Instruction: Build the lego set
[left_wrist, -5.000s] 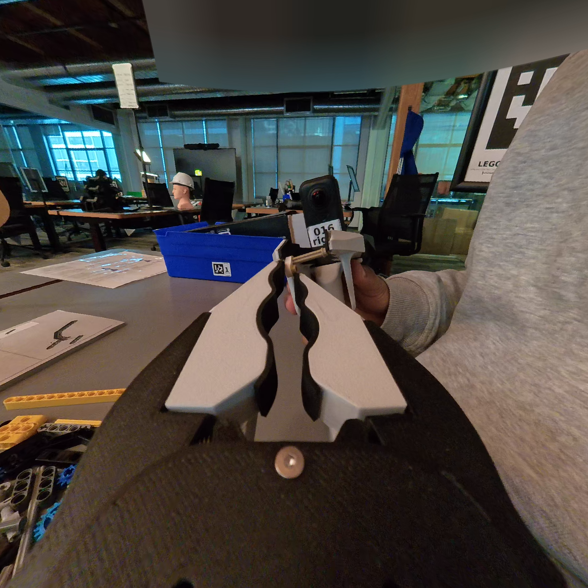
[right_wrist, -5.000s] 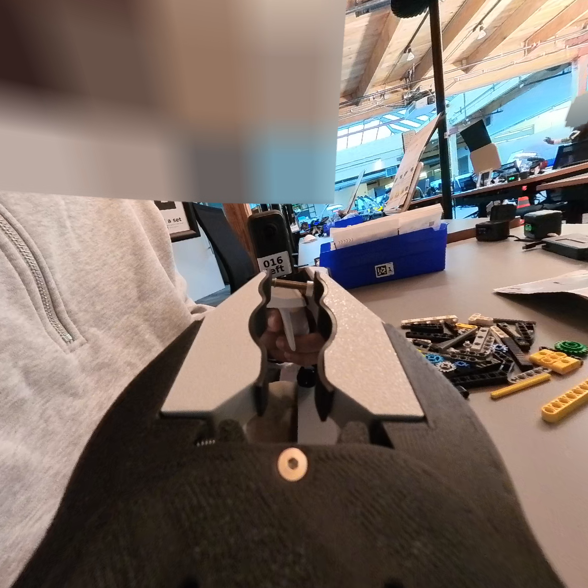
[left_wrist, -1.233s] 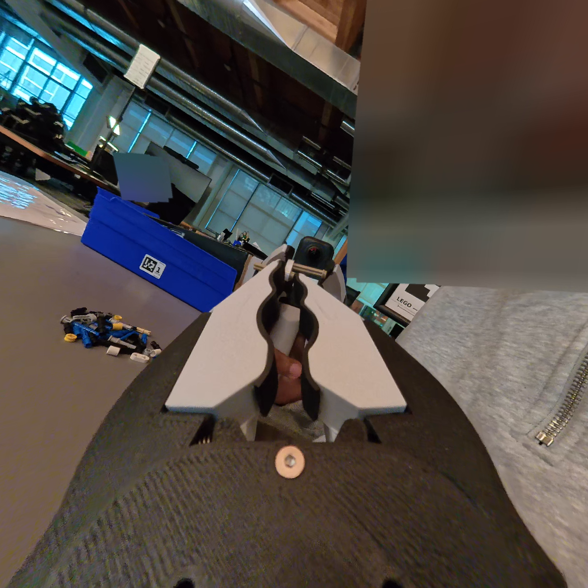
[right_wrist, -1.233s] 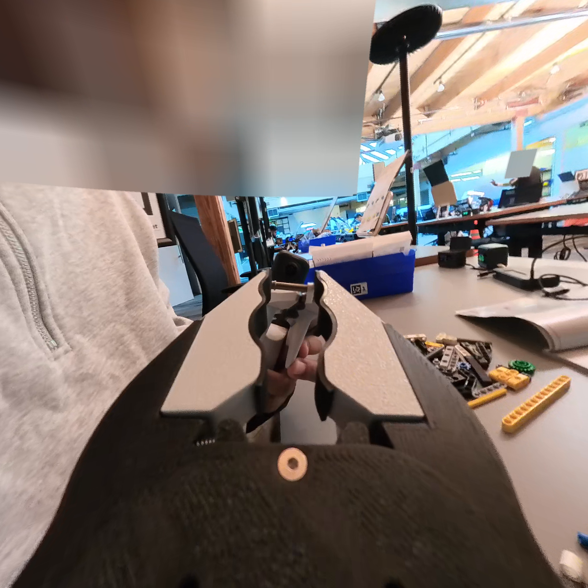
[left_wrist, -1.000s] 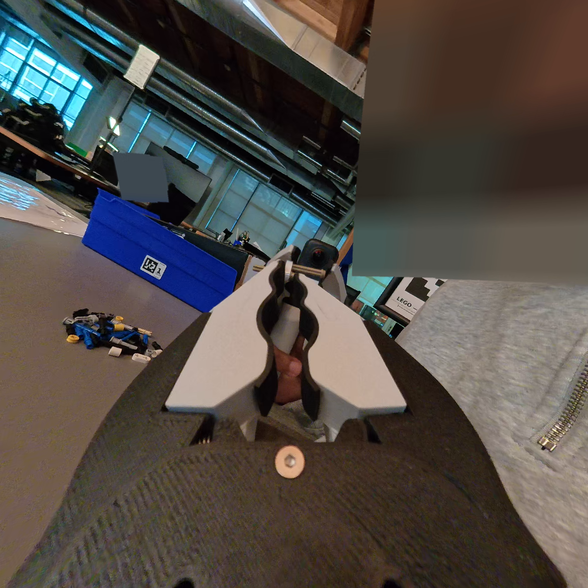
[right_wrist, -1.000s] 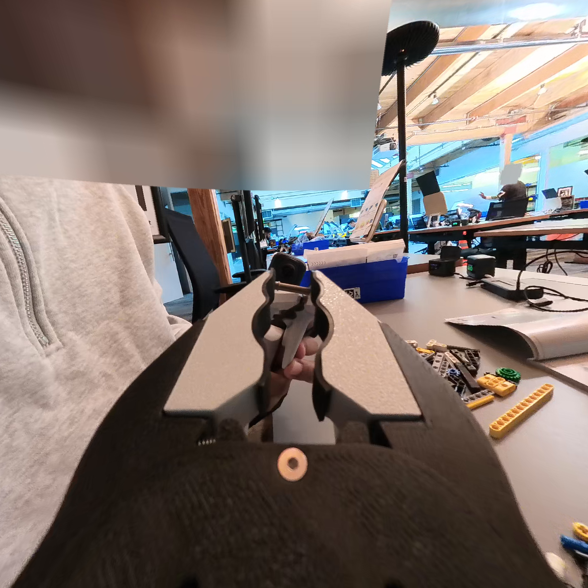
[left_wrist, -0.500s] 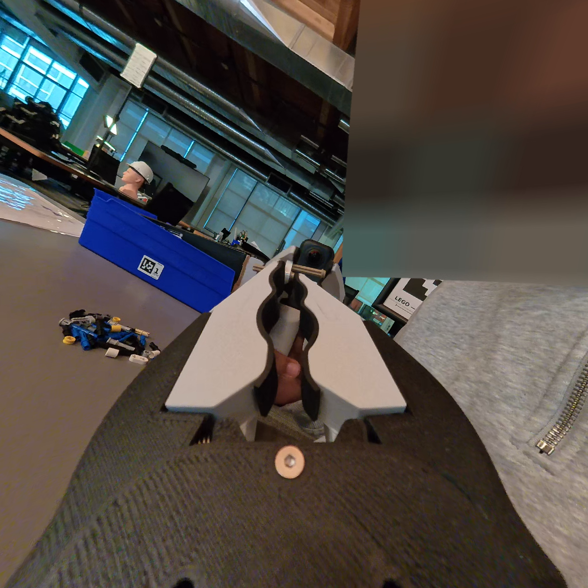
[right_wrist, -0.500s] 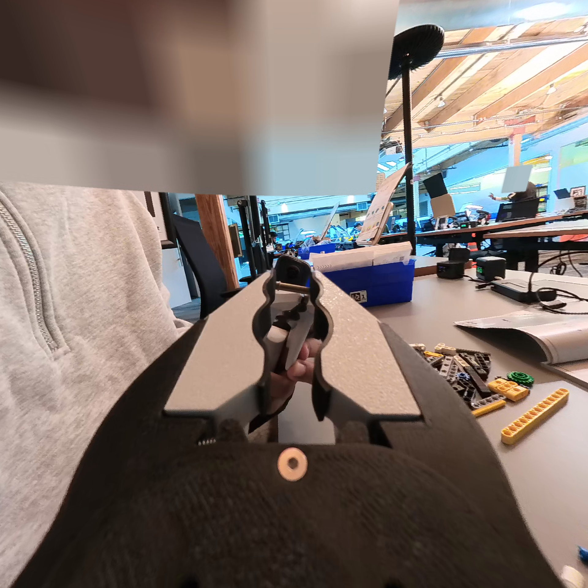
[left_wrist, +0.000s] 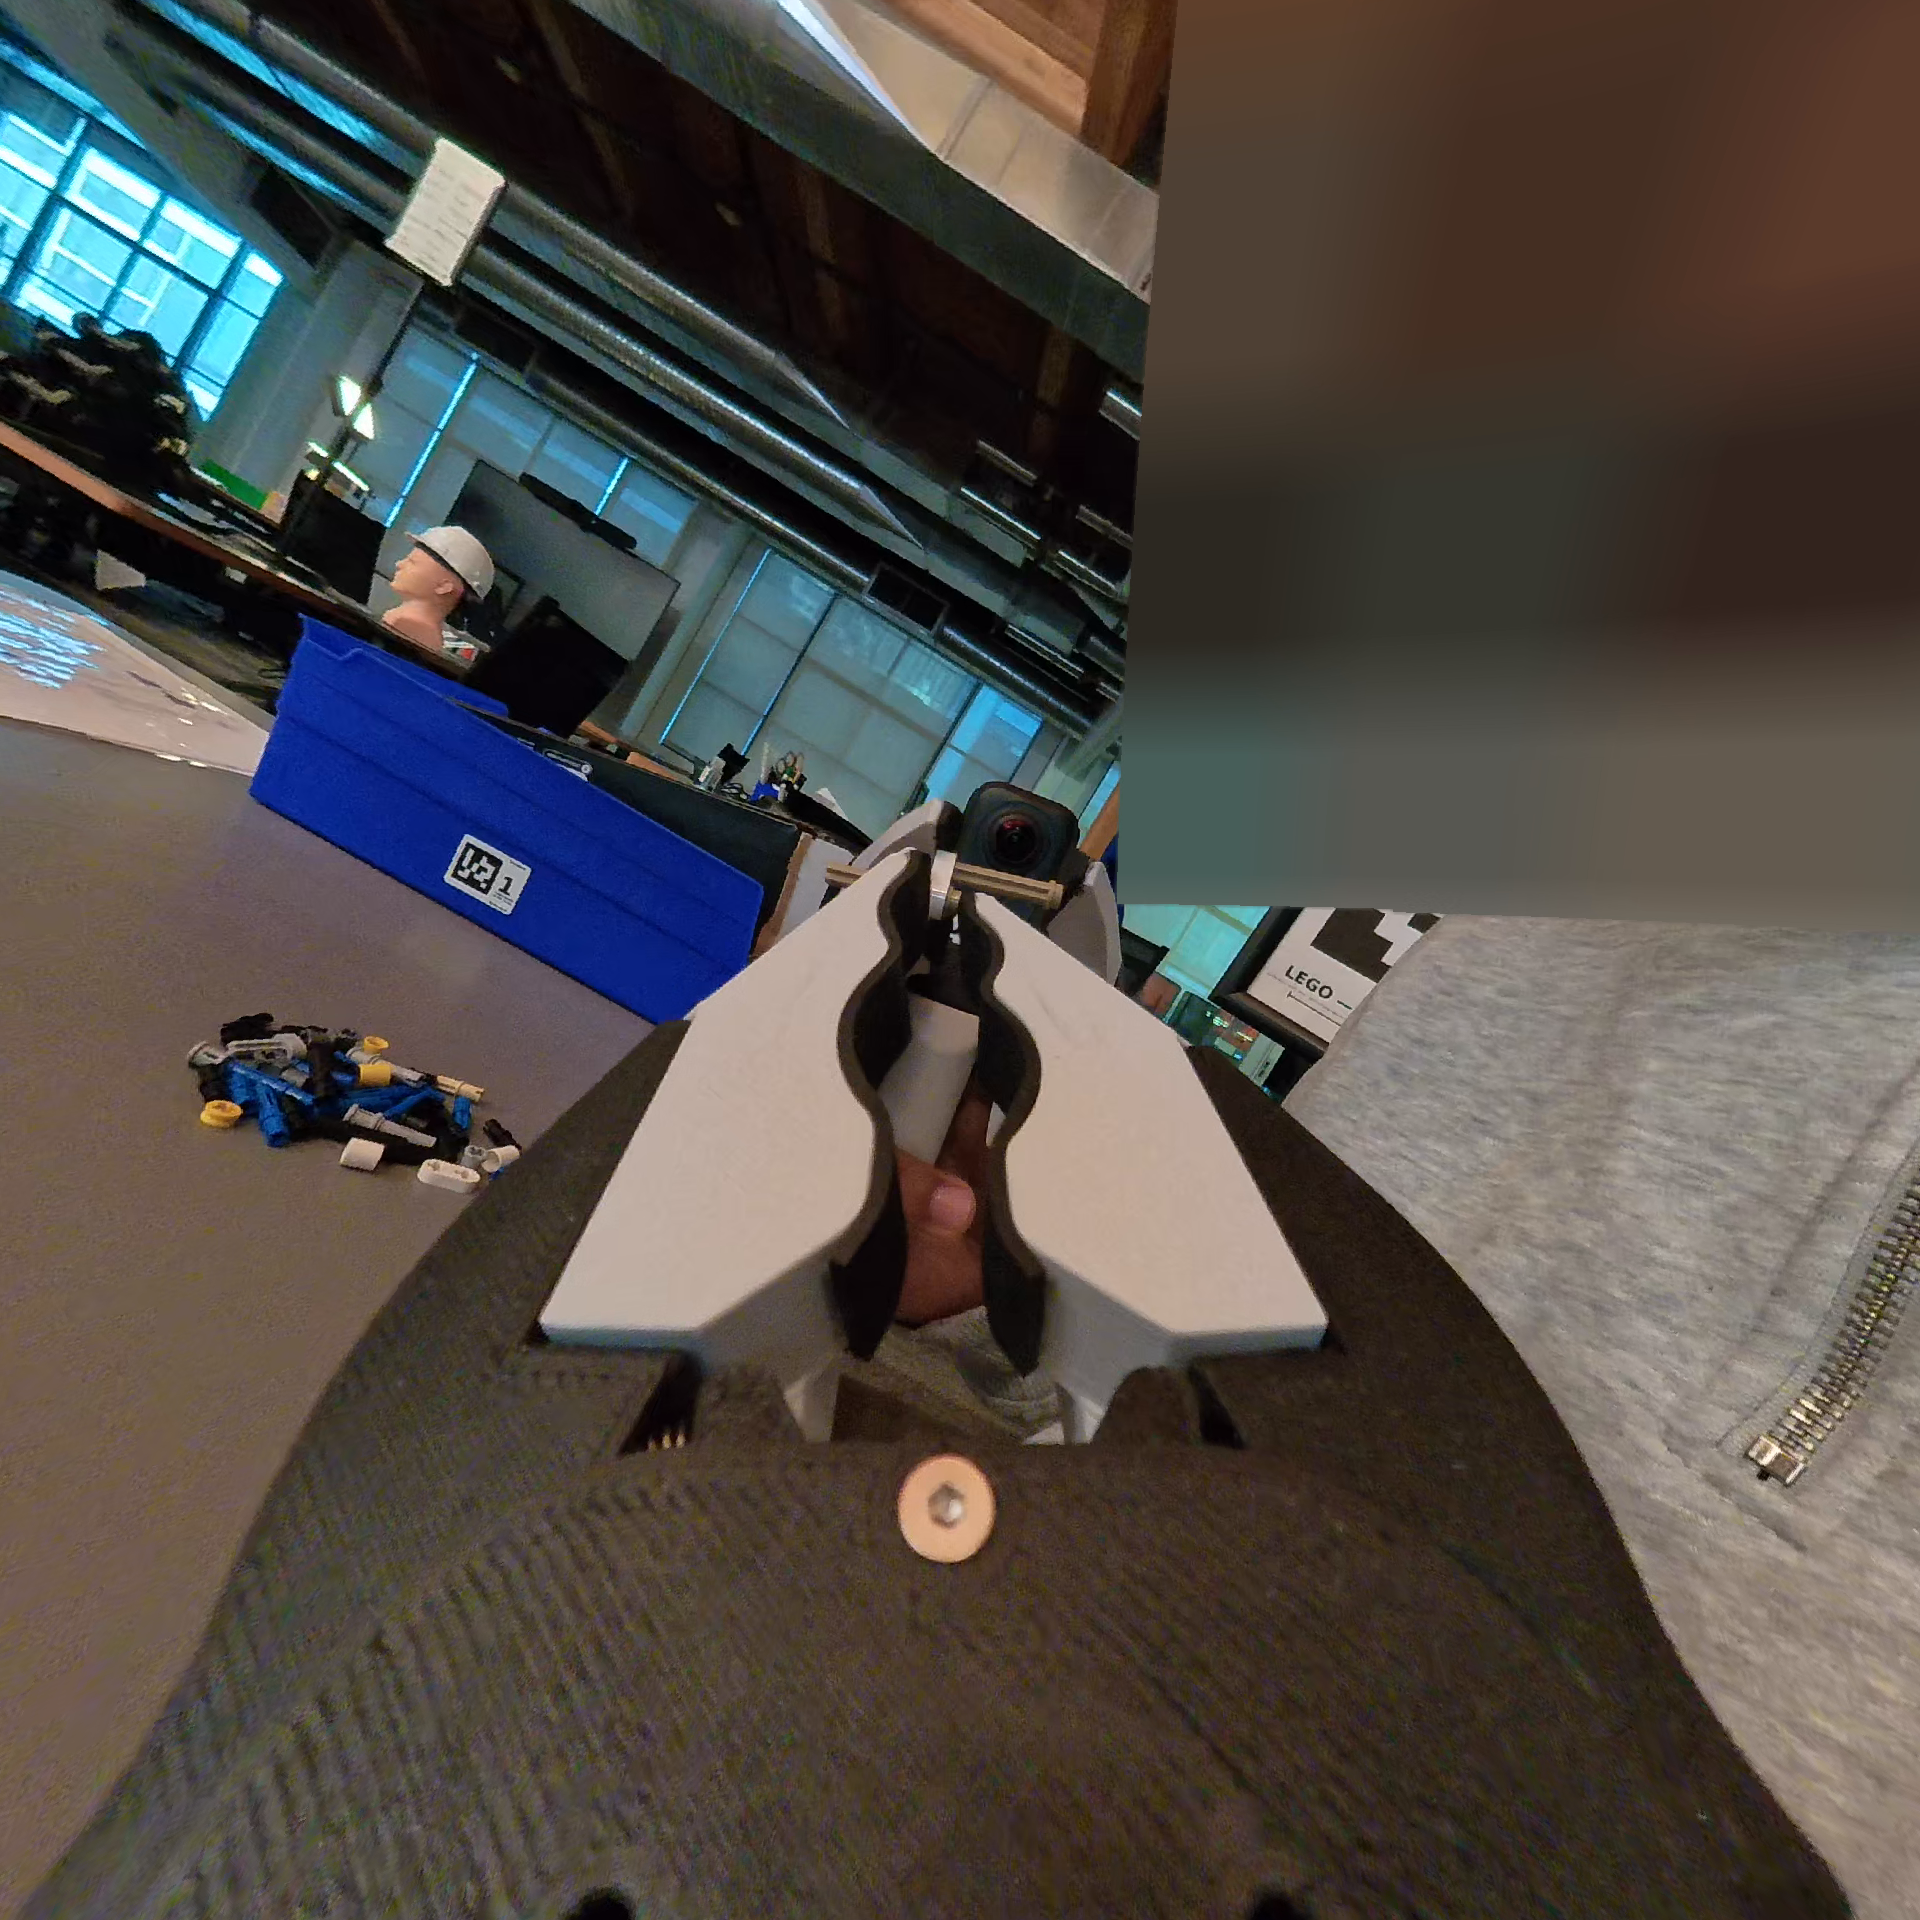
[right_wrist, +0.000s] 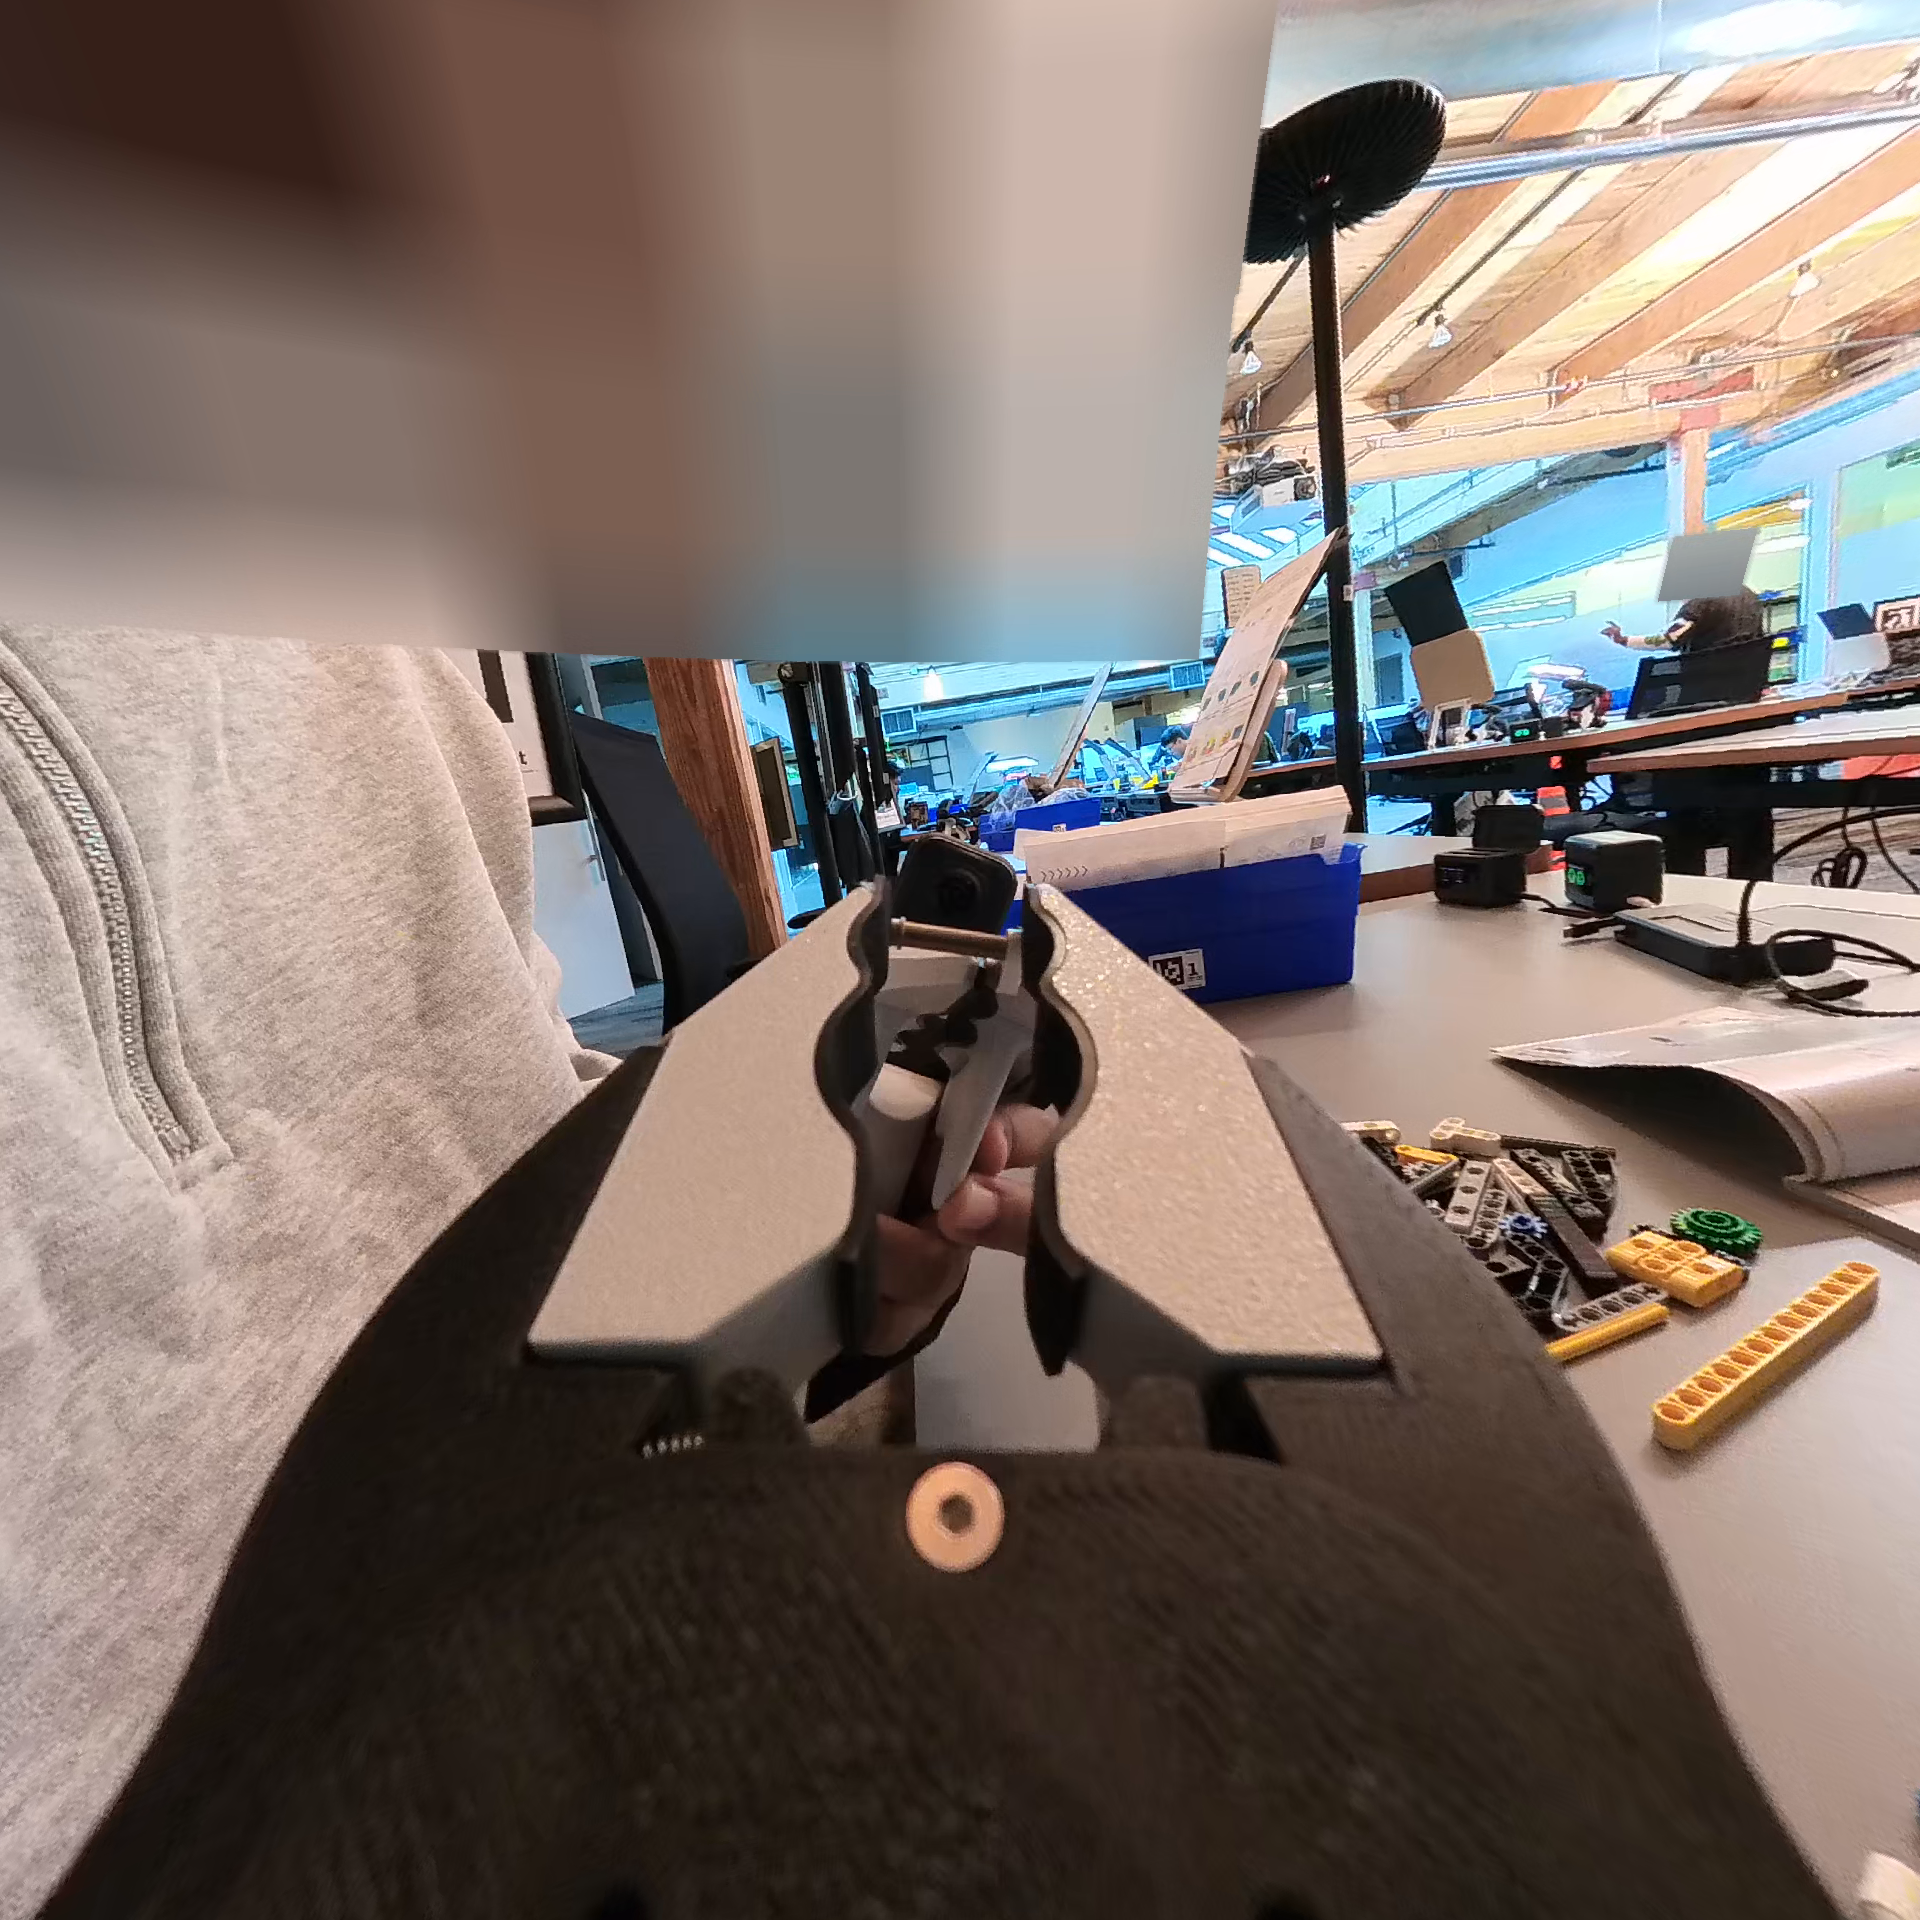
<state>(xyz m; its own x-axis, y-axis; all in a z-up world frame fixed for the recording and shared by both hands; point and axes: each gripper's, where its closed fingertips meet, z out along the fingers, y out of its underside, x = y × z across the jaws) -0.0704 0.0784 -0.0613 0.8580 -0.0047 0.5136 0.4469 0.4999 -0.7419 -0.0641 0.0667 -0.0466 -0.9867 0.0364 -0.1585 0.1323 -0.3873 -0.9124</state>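
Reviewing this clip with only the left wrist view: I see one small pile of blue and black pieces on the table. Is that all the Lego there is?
Observer: No. The right wrist view shows a second pile with a long yellow beam beside it.
Operator: Any gears?
Observer: One green gear at that pile's edge.
Operator: Instructions?
Observer: A booklet lies just beyond the pile.
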